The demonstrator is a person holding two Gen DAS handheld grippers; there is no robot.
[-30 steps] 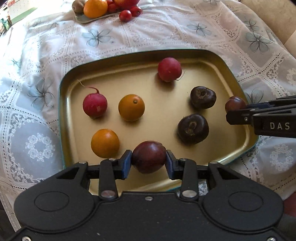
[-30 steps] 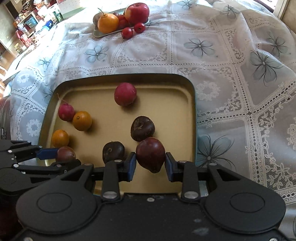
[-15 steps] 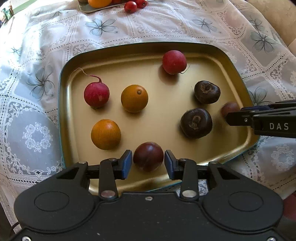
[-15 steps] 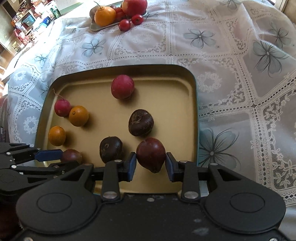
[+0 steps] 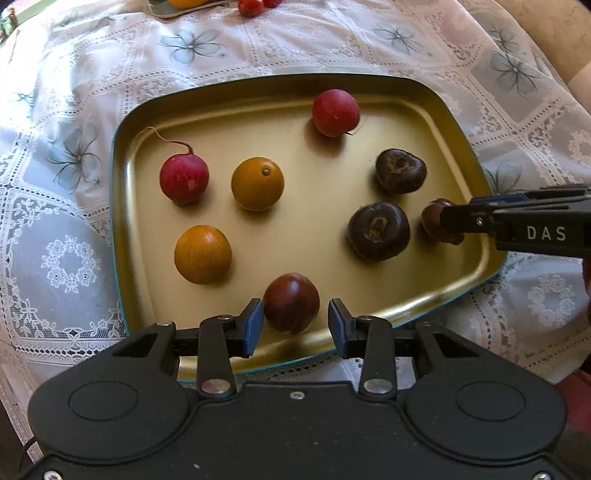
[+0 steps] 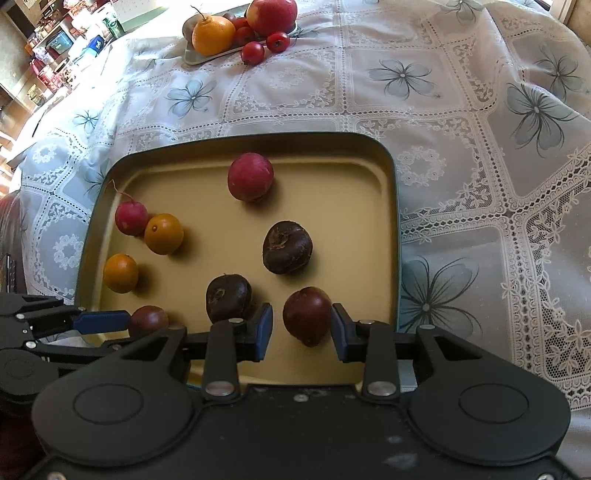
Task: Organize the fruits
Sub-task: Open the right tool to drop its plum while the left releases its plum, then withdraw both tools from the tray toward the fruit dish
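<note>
Both grippers stand over the gold-coloured metal tray with a dark rim, which lies on a white lace tablecloth printed with grey-blue flowers. The step in hand looks like the setting-down of two dark fruits.

In the left wrist view, the left gripper is released: a dark reddish-brown round fruit sits on the tray floor at lower centre, with a gap on each side between it and the blue pads. In the right wrist view, the right gripper has just been opening its jaws; a dark maroon pear-shaped fruit sits between them. The right pad looks close against it and the left pad stands clear, so the fruit appears let go.

Also on the tray are two orange round fruits, two red radish-like ones and two dark brown wrinkled ones. The next move probably calls for lifting both grippers straight up, clear of the fruits, without nudging them into a roll.

The small tray of remaining fruit shows at upper centre of the right view but is cut off at the top edge of the left. In the left view the right gripper's finger covers most of the maroon fruit at the right edge, so contact there cannot be judged.
</note>
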